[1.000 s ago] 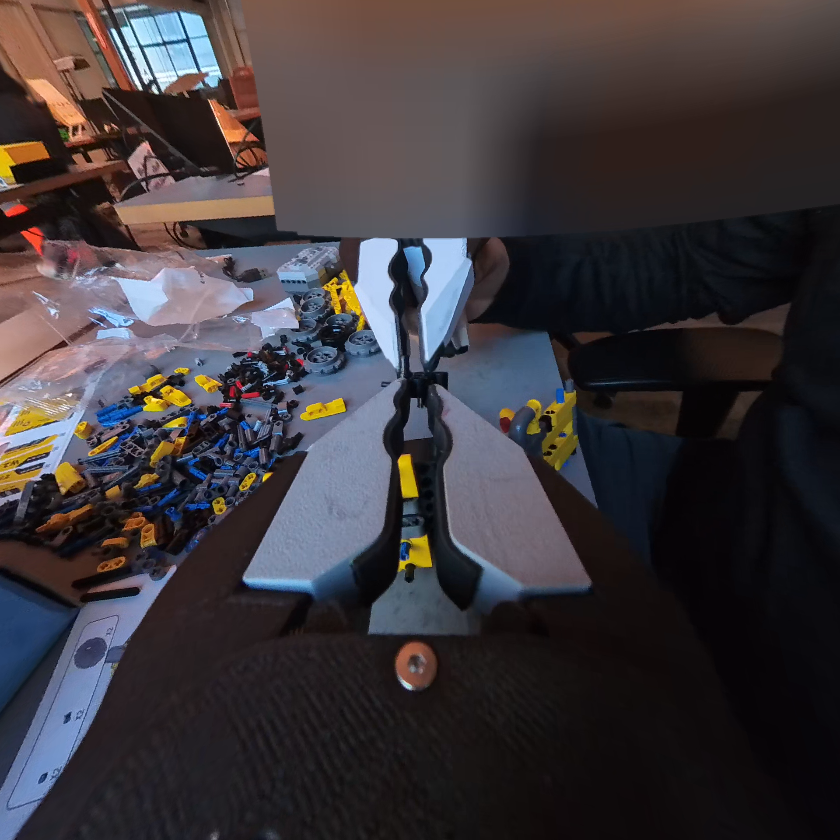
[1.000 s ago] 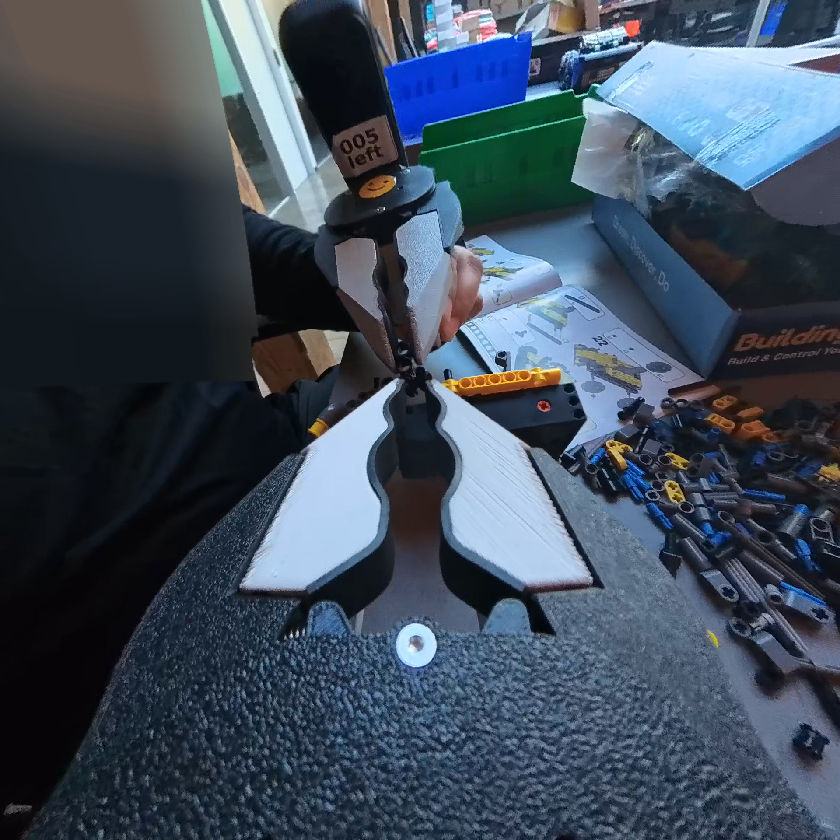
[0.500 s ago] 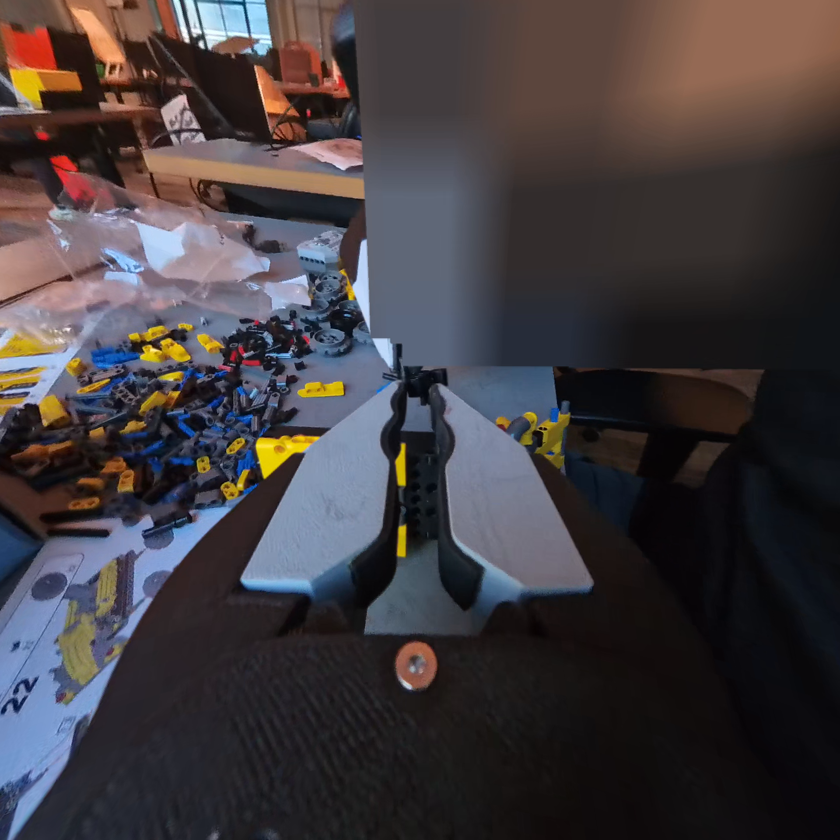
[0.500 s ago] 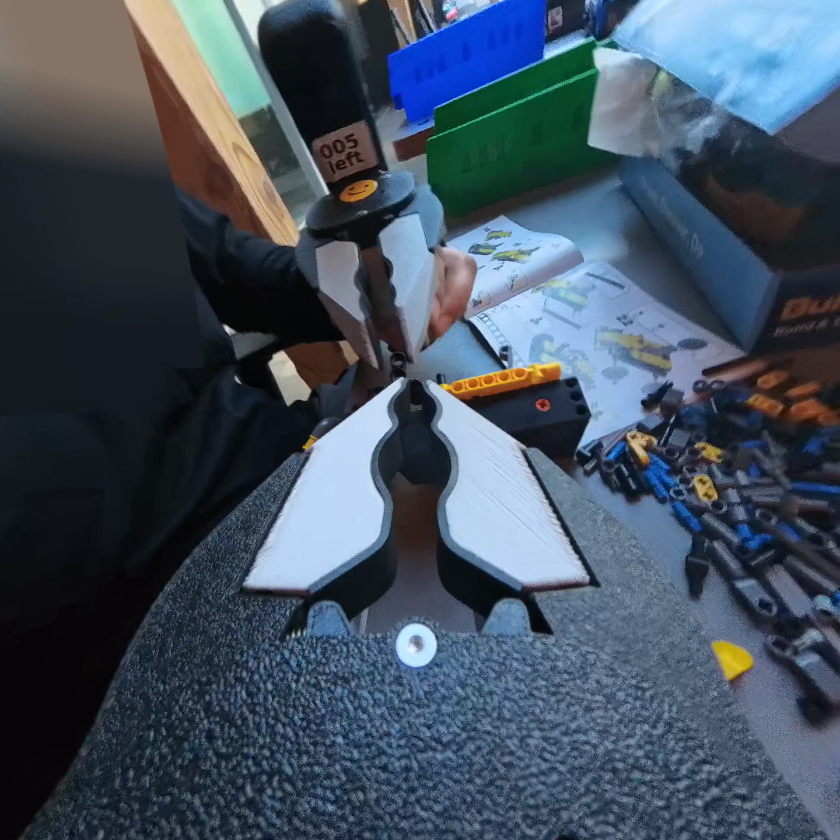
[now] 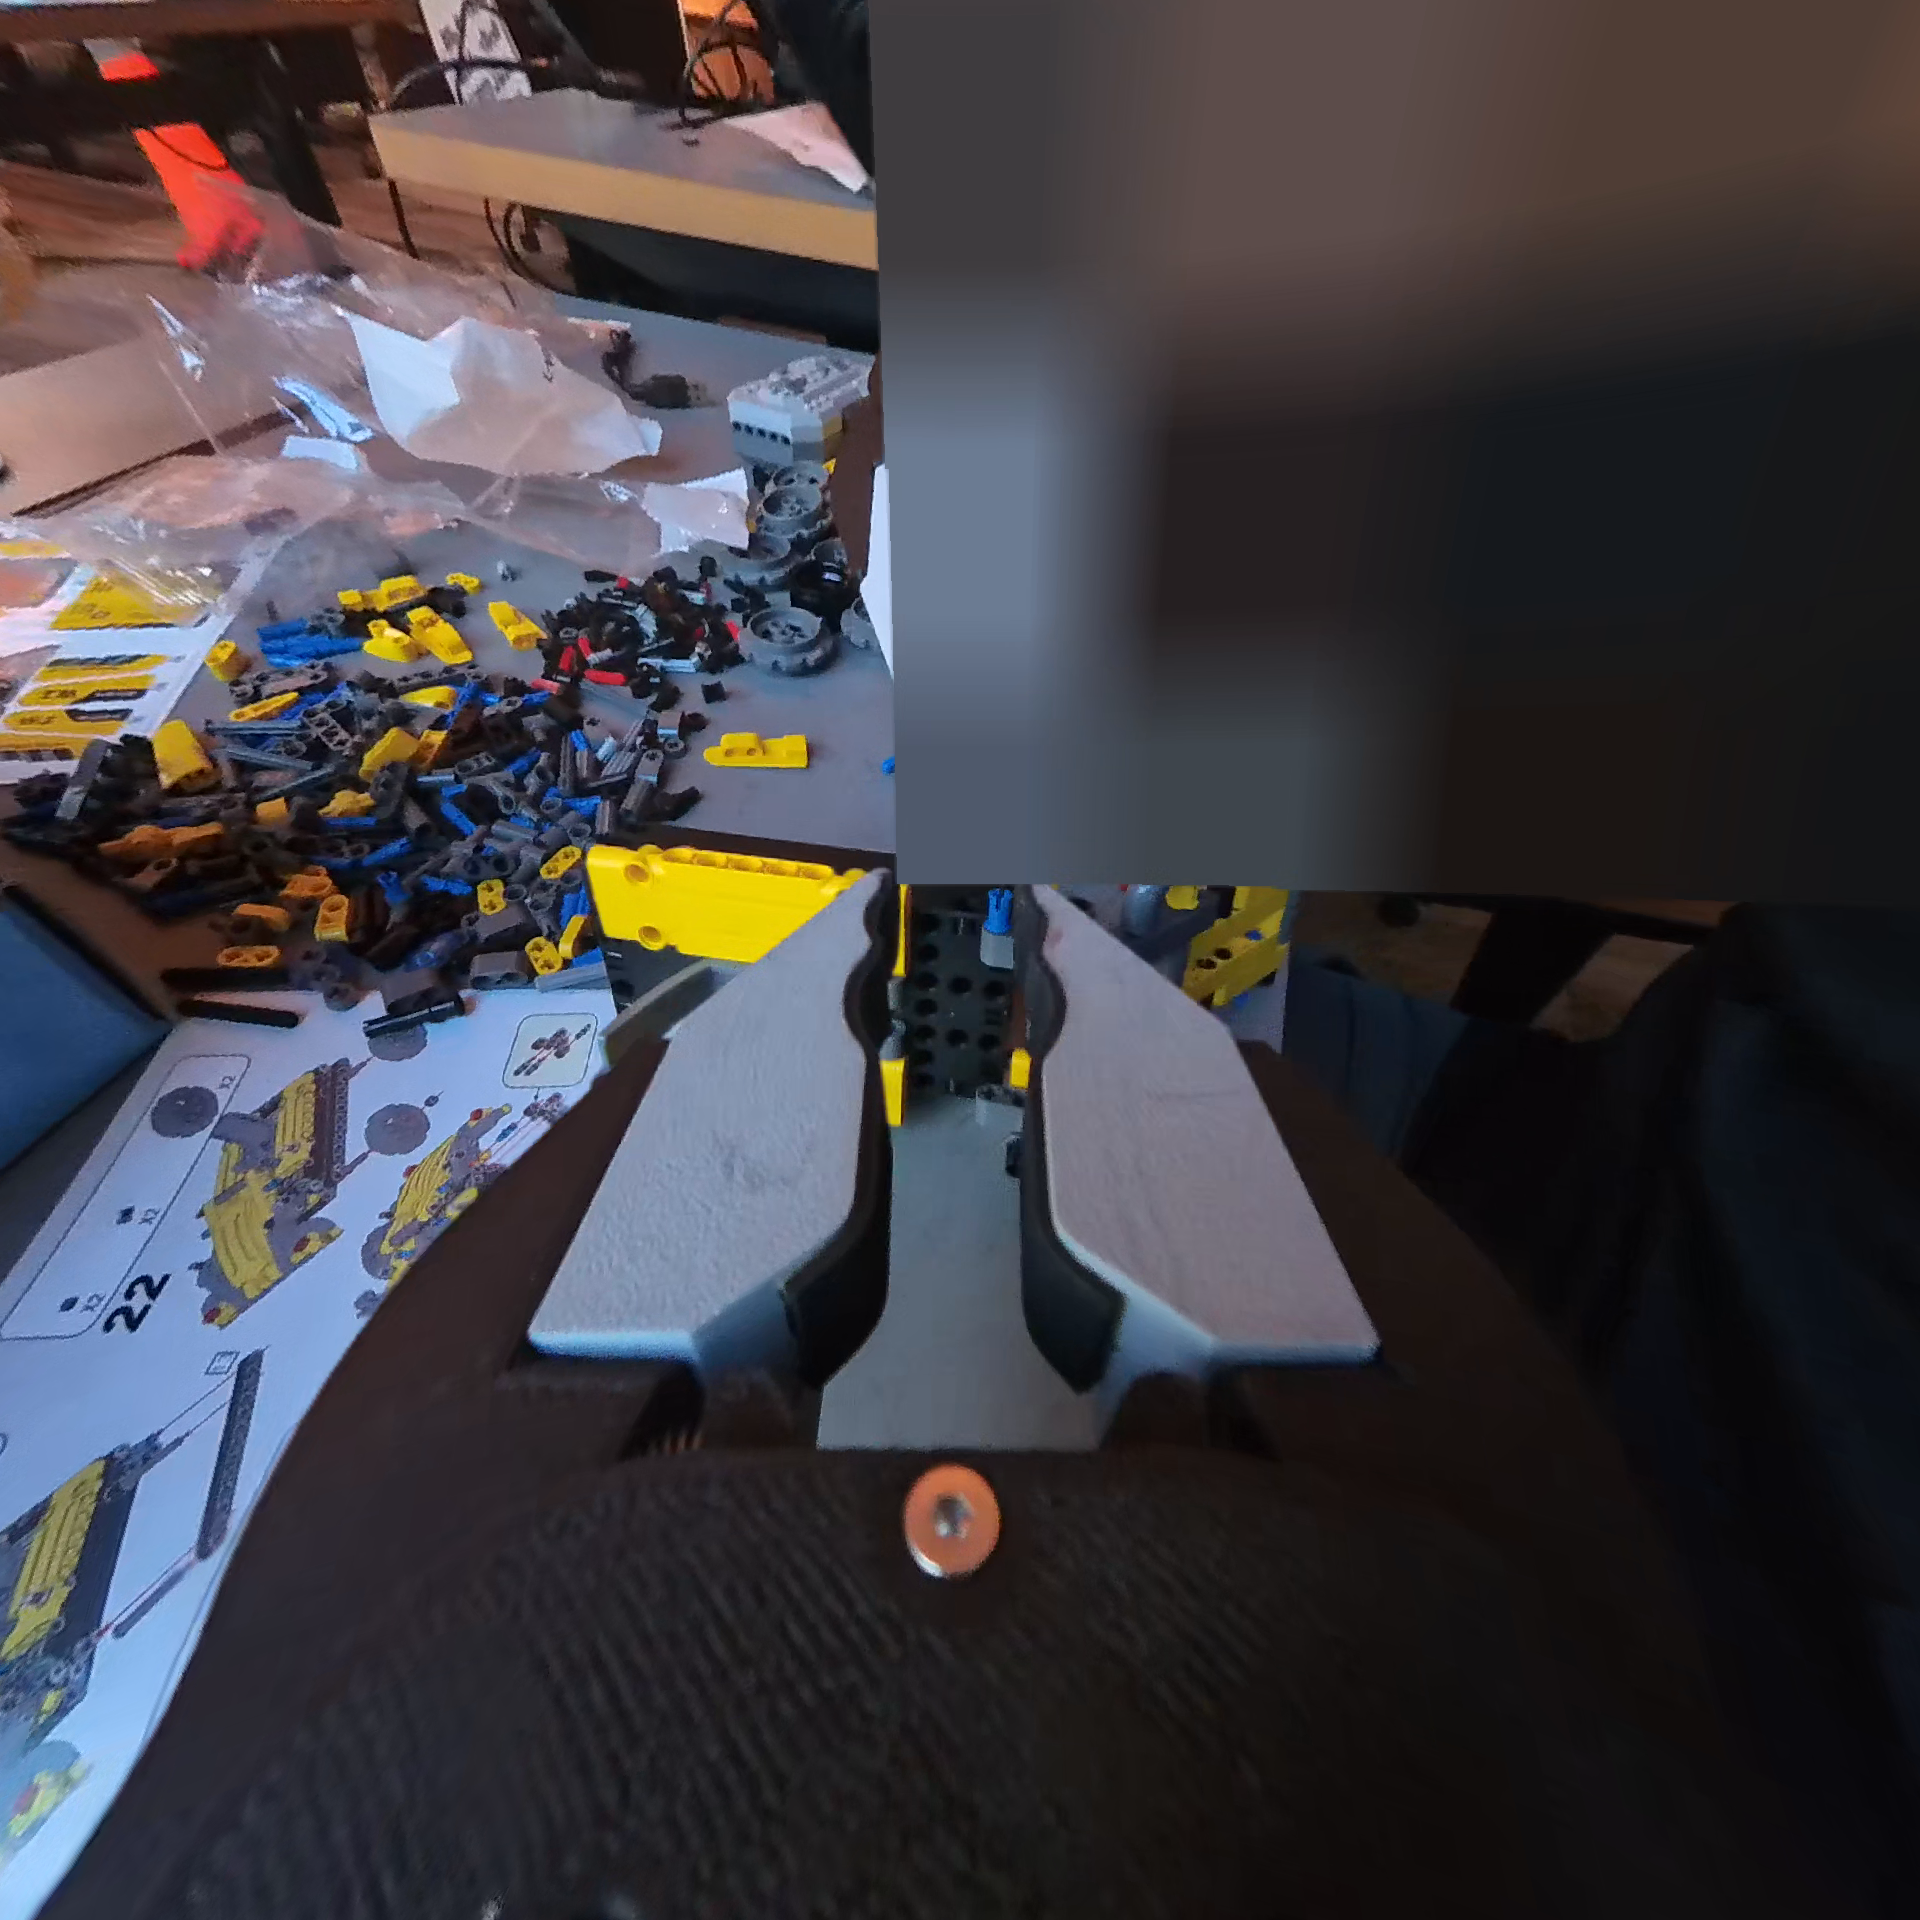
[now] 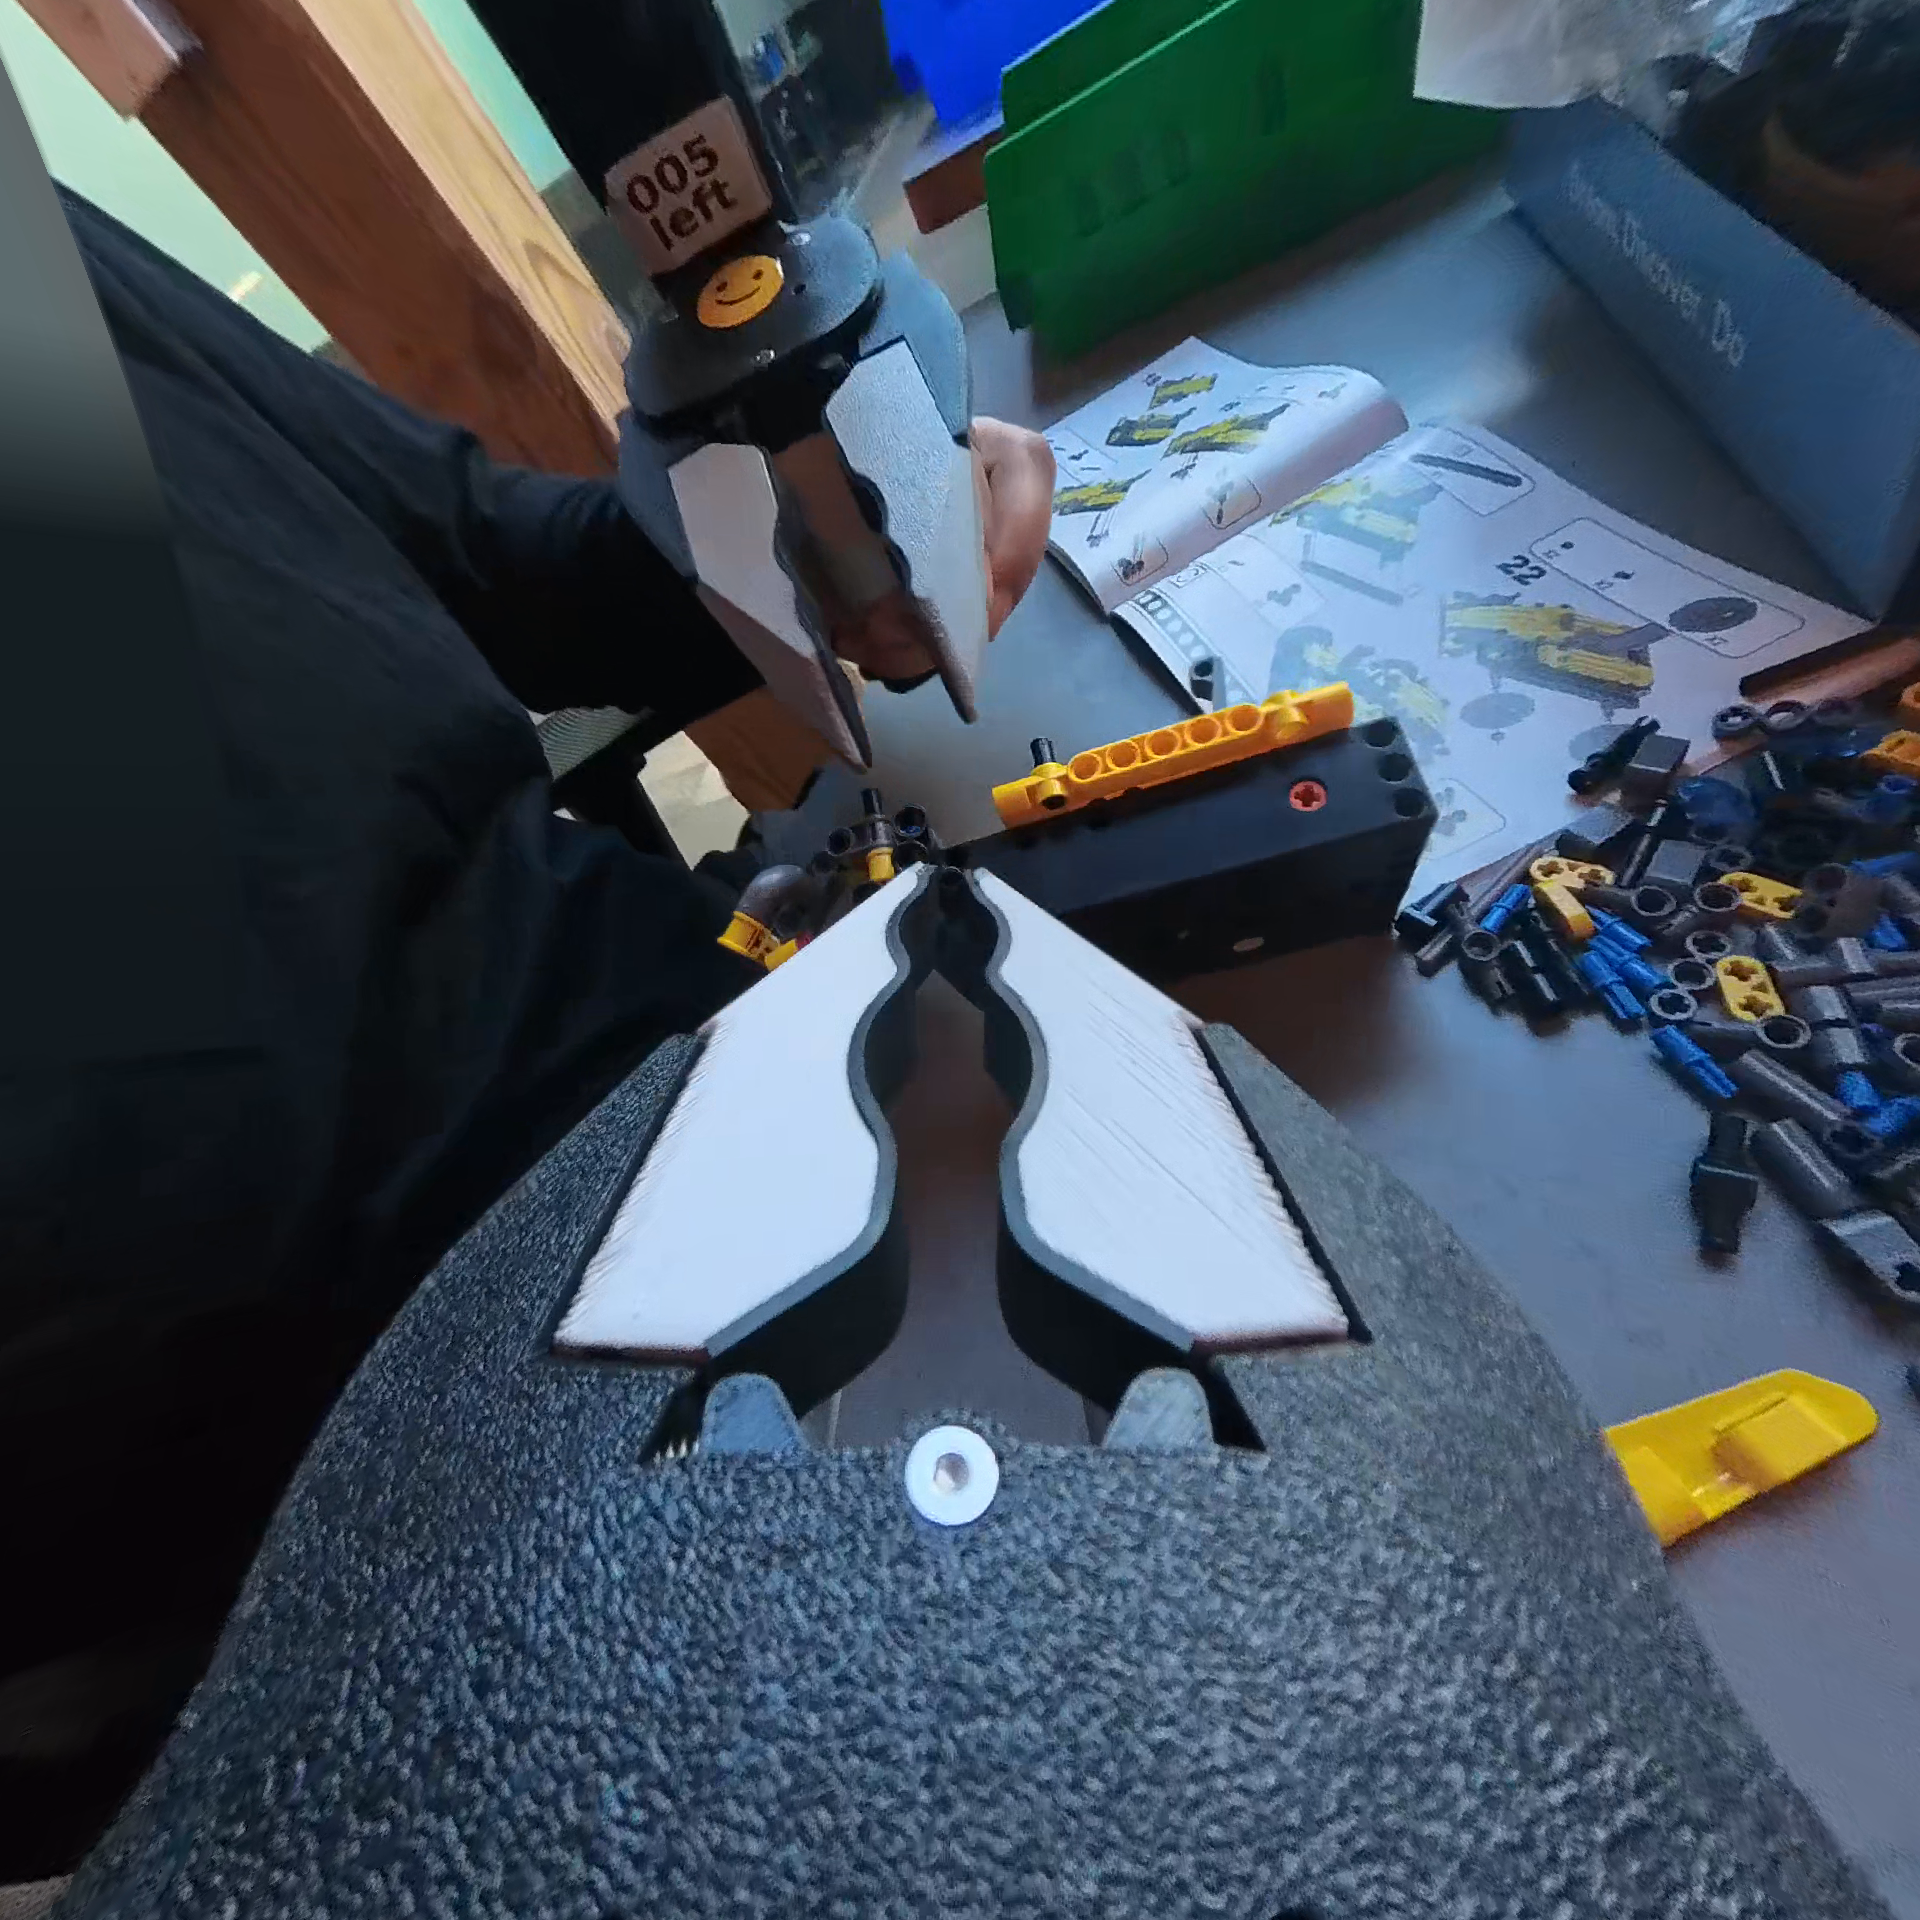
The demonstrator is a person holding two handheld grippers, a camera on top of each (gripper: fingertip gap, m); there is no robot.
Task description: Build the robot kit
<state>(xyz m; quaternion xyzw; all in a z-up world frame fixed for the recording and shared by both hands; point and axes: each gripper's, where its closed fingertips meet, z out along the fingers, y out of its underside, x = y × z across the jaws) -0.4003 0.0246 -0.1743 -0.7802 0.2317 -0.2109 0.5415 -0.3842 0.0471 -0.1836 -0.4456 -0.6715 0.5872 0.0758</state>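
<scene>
1. Near the front edge of the table, the right gripper has its jaws drawn almost together. Its tips sit at the near corner of a black block. Something small and dark lies between them, but it cannot be told whether it is pinched.
2. The left gripper hangs just above and beyond, jaws parted and empty. The person's hand shows behind it. In its own view the gap between its fingers frames the holed end of the block.
3. A yellow-orange holed beam lies along the top of the block. A small cluster of dark and yellow parts sits just beside the right gripper's tips, under the left one (and close to the table edge).
4. Edges: the table ends just left of the cluster in the right wrist view, and the person's dark sleeve and lap lie beyond.
5. Room: bare table lies on the near side of the block. To the right is a loose pile of pins and connectors, with a flat yellow piece nearer the camera. An open instruction booklet lies behind the block. Farther back stand a green bin and a blue-grey box.
6. In the left wrist view, grey wheels and clear plastic bags crowd the far side.
</scene>
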